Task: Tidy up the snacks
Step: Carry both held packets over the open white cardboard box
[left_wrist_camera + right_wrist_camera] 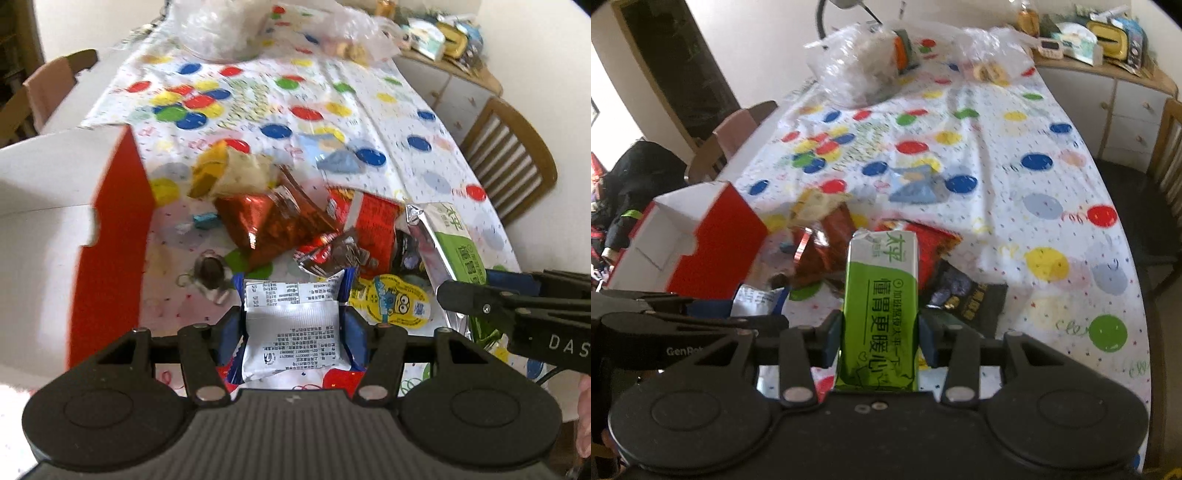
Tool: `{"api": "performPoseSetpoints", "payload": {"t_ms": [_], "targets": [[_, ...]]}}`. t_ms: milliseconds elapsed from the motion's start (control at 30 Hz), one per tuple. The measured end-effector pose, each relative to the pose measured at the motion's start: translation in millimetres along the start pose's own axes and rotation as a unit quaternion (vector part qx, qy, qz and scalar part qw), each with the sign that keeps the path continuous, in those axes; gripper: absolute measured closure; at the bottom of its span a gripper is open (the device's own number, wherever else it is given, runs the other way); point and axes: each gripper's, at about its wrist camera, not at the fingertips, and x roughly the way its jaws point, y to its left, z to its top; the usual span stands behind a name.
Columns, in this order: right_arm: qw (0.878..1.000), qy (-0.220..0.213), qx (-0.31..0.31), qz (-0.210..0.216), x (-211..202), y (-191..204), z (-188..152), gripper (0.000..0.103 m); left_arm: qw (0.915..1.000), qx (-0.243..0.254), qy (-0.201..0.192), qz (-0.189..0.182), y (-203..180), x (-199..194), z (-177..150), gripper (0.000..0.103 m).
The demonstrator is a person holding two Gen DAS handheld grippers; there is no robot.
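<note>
My left gripper [293, 325] is shut on a white and blue snack packet [291, 325], held above the table's near edge. My right gripper [881, 328] is shut on a green and silver cracker pack [881, 295], which also shows in the left wrist view [452, 251]. A red box with a white inside [110, 221] stands open at the left; it also shows in the right wrist view [701, 247]. A pile of snacks lies mid-table: a red foil bag [266, 225], a yellow packet [221, 173], a red packet [373, 221], a Minions pouch [391, 301] and a black packet [967, 295].
A spotted tablecloth [997, 147] covers the table. Clear plastic bags [857, 70] sit at the far end. A small blue candy [204, 220] and a dark wrapped sweet [208, 273] lie near the box. A wooden chair [513, 158] stands right, a cluttered cabinet [1108, 66] behind.
</note>
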Motion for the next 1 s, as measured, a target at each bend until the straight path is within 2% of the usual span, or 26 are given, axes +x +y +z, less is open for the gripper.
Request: {"api": "performPoseSetpoints", "payload": {"t_ms": [233, 467, 667, 1000], "targets": [[0.999, -0.021, -0.029, 0.018, -14.3, 35.8, 12.1, 0.062, 0.9990, -0.028, -0.032, 0.013, 19.8, -43.6, 6.8, 0.045], [0.999, -0.037, -0.030, 0.023, -14.1, 88.9, 23.4, 0.062, 0.9982, -0.039, -0.044, 0.008, 68.5, -70.8, 15.0, 0.045], [0.998, -0.030, -0.036, 0.029, 7.0, 149.2, 27.2, 0.062, 0.9978, -0.046, -0.046, 0.012, 124.1, -87.5, 14.1, 0.045], [0.998, -0.004, -0.052, 0.027, 65.7, 232.0, 36.5, 0.062, 0.9968, -0.055, -0.031, 0.049, 220.6, -86.7, 18.2, 0.045]]}}
